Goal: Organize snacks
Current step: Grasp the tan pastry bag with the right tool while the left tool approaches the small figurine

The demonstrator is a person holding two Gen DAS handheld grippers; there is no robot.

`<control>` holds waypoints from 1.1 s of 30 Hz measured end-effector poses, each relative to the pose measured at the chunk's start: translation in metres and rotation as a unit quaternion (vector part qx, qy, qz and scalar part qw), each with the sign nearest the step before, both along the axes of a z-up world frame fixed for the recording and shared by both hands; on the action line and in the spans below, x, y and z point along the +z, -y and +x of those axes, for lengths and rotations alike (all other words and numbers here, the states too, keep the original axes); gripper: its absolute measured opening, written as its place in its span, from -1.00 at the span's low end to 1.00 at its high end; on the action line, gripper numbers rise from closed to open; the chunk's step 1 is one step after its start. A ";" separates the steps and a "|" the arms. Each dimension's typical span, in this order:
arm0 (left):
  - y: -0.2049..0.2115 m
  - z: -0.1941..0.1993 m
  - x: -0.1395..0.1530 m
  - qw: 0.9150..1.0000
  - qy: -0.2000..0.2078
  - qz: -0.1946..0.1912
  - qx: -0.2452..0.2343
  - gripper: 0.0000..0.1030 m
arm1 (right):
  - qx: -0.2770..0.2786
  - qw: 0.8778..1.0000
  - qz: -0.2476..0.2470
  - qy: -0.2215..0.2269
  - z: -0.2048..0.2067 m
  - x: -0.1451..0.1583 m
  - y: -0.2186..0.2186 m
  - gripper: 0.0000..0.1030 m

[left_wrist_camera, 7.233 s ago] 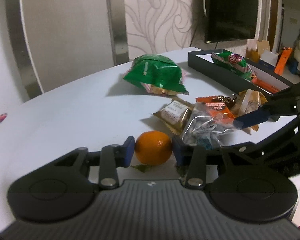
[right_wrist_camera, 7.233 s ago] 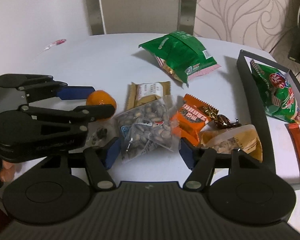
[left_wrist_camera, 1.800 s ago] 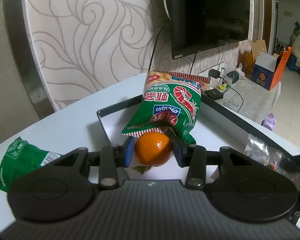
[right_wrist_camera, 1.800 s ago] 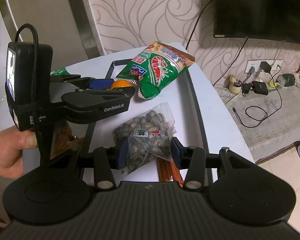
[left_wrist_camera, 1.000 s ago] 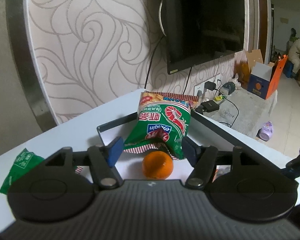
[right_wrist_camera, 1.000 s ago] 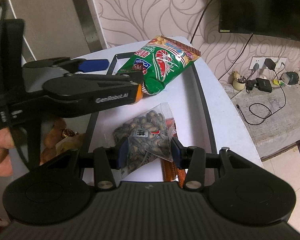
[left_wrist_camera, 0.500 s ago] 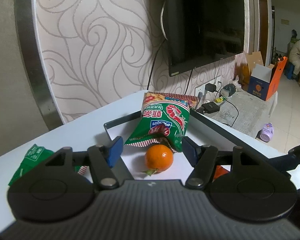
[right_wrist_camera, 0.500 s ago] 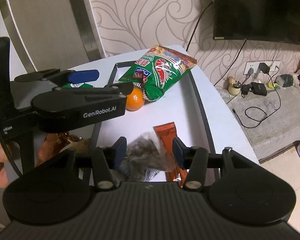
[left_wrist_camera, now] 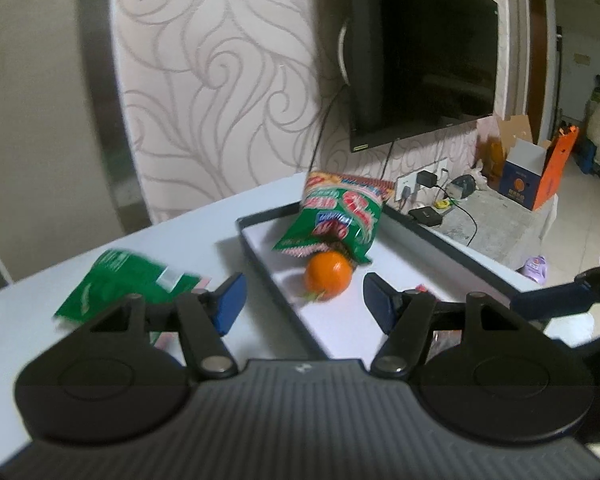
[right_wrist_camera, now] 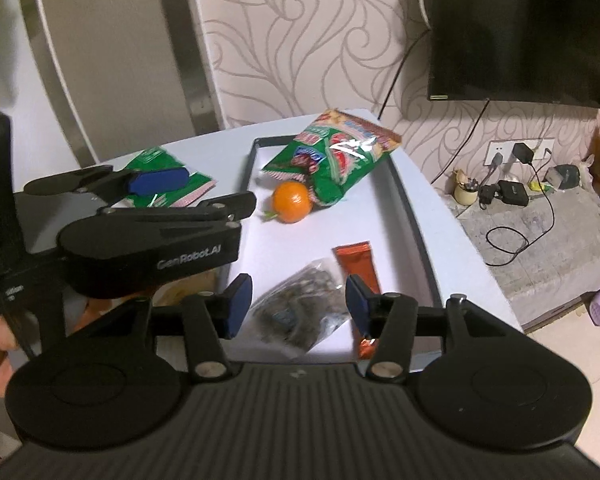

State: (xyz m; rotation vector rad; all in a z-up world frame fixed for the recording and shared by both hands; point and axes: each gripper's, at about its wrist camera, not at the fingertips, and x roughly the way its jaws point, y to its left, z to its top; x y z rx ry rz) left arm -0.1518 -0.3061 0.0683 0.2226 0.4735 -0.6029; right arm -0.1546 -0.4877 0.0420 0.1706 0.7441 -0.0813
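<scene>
Tongs spread and empty: left gripper short of orange, right gripper just opened over seed bag. Both snacks in tray, orange near far-left corner against chip bag. Green packet outside, past tray's left edge. Risk: orange rolling if nudged.

dim, motion-blurred, fisheye-warped edges
</scene>
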 end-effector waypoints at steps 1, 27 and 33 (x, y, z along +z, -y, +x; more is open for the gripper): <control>-0.008 -0.004 -0.001 1.000 -0.001 0.000 0.004 0.30 | 0.002 1.000 -0.001 0.000 -0.002 0.000 -0.004 0.12; -0.169 -0.048 -0.053 0.988 -0.030 0.074 0.136 0.29 | 0.137 0.990 -0.007 -0.025 0.018 -0.016 -0.121 0.12; -0.171 -0.045 -0.061 0.986 -0.041 0.083 0.137 0.28 | 0.132 0.989 0.018 -0.064 0.034 -0.030 -0.118 0.19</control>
